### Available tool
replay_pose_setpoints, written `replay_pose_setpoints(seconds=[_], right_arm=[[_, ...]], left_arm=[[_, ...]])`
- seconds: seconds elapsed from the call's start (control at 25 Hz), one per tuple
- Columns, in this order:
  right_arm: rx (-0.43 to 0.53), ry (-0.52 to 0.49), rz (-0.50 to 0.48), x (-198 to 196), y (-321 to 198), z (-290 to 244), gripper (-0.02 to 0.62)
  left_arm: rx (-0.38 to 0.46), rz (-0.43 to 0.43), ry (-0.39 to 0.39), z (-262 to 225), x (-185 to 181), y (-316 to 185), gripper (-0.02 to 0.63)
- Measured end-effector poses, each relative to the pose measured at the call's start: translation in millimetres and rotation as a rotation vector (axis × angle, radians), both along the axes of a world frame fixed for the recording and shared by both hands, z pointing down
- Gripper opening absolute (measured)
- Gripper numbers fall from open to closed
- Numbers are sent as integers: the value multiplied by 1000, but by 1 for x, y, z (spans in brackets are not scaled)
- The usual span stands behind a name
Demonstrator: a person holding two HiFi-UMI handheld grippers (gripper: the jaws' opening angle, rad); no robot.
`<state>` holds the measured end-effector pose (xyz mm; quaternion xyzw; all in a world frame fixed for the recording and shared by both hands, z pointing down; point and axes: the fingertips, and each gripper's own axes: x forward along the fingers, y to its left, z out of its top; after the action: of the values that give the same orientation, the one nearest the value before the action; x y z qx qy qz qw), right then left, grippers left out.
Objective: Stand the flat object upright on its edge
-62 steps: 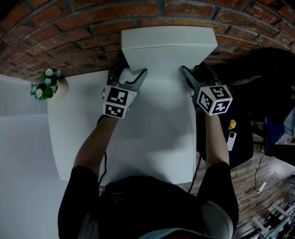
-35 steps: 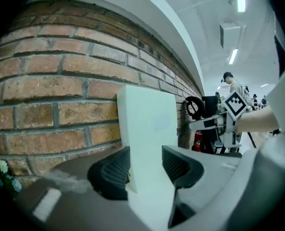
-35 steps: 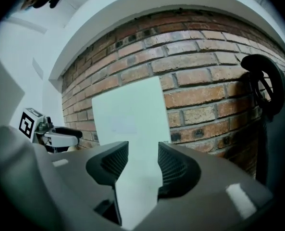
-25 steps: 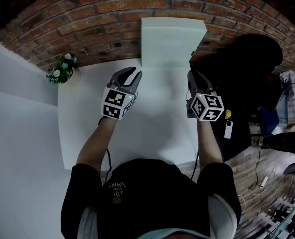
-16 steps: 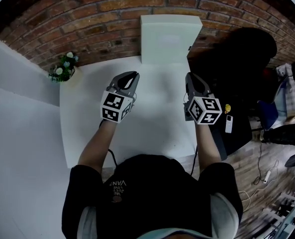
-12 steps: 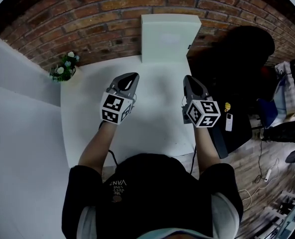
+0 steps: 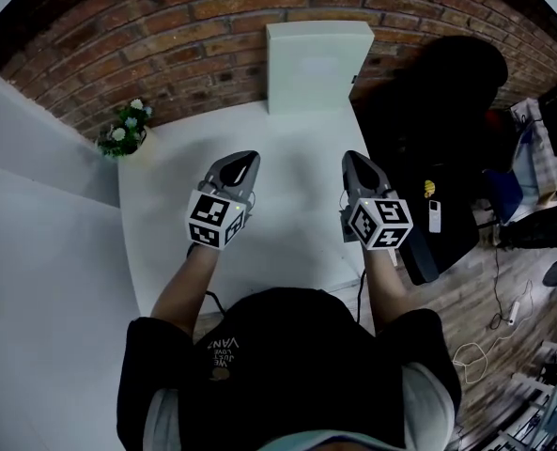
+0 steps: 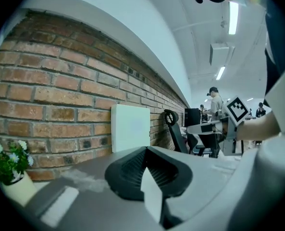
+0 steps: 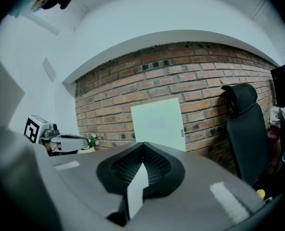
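Board point(image 7: 317, 67), pale, square, flat, stands upright against brick wall point(image 7: 165, 26); left tool point(image 7: 246, 157) and right tool point(image 7: 354, 157) closed on nothing.

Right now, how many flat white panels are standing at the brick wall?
1. The white panel stands upright on its edge at the table's far end, at the brick wall. No other panel shows in any view.

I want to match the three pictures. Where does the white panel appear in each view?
Head view: panel at top centre, against the brick wall.
Left gripper view: panel slightly left of centre.
Right gripper view: panel near centre.
Shared landmark: the brick wall behind it.
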<state>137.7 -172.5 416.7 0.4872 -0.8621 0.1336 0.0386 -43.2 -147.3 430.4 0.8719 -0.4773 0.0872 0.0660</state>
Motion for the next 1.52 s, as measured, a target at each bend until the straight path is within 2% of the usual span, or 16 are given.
replay_pose_setpoints(seconds=[0.68,1.12,1.52], right_arm=[[-33,9,104,-38,83,28,-2],[-26,7,168,-33,117,31,-2],[-38,13,201,-25,130,37,-3]], left_arm=[[-23,80,10,23,-38,71,0],[-18,119,31,31,-39,97,2],[-20,118,34,42,-39,101,0]])
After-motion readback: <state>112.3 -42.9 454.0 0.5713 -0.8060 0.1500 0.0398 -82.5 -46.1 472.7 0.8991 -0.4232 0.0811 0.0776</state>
